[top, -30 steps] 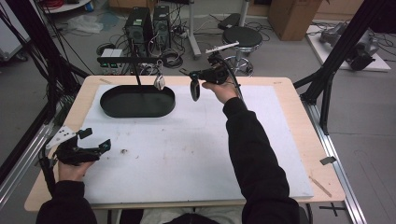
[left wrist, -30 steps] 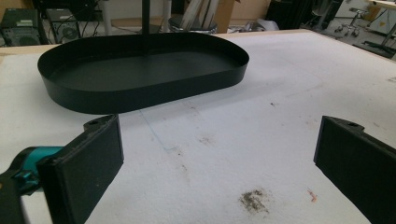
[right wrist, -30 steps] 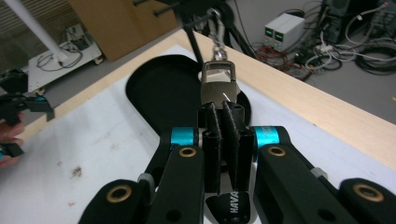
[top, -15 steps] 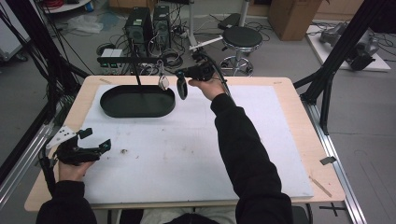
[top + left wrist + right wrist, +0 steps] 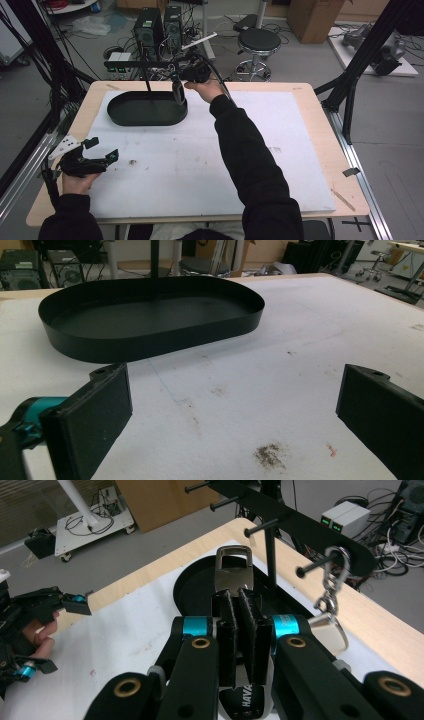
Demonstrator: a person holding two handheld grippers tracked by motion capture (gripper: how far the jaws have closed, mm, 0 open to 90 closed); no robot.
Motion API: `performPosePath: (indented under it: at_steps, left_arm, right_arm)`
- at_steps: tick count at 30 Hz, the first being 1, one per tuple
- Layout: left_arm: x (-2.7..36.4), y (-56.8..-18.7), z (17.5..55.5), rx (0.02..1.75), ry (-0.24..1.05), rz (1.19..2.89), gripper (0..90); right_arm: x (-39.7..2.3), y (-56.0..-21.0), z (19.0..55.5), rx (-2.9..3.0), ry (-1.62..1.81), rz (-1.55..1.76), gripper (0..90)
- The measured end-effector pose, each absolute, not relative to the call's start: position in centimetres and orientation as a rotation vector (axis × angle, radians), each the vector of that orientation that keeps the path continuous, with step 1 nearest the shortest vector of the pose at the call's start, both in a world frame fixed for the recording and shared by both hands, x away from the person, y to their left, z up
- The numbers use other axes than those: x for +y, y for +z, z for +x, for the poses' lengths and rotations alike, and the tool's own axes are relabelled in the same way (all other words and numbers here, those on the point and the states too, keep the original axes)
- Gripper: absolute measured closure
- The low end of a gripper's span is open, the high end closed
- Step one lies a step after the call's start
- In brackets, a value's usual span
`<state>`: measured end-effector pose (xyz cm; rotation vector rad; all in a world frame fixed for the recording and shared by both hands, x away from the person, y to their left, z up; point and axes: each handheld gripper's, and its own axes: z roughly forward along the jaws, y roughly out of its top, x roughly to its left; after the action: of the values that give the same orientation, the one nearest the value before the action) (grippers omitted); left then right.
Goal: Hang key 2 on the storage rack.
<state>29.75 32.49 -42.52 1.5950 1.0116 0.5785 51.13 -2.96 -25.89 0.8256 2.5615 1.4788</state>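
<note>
1. The right hand-held gripper (image 5: 239, 630) is clenched on a keychain (image 5: 233, 575), its metal clasp sticking out past the pads and a dark tag with lettering hanging below them. In the high view this gripper (image 5: 178, 92) sits at the far edge of the surface (image 5: 300, 150), over the right end of the black oval tray (image 5: 145, 107).

2. Just beyond it stands a black rack (image 5: 295, 522) with short pegs pointing out. Another keychain (image 5: 330, 605) already hangs from one peg by its chain and ring.

3. The step in hand looks like hanging the held keychain on a free peg (image 5: 257, 528). To do it well, I'd line the clasp's opening square with the peg tip before pushing on, and keep the approach slow.

4. Keep clear of the hanging keychain on the right; a brush could swing it off its peg.

5. Let go only once the clasp sits well onto the peg, not at the tip.

6. The left hand-held gripper (image 5: 100, 150) rests released at the near left of the surface, jaws wide with nothing between them, facing the tray (image 5: 150, 315).
</note>
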Motion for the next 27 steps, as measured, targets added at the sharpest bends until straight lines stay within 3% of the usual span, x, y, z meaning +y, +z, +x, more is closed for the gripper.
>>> performPosePath:
  at_steps: [16,27]
  left_arm:
    - [32.8,-42.5,29.7,1.013,0.576,1.580,1.9]
    - [33.0,-42.5,29.6,1.020,0.574,1.577,1.9]
  right_arm:
    - [1.4,-25.9,52.2,2.585,1.493,0.779,86.2]
    - [2.0,-27.0,53.8,2.556,1.478,0.865,86.2]
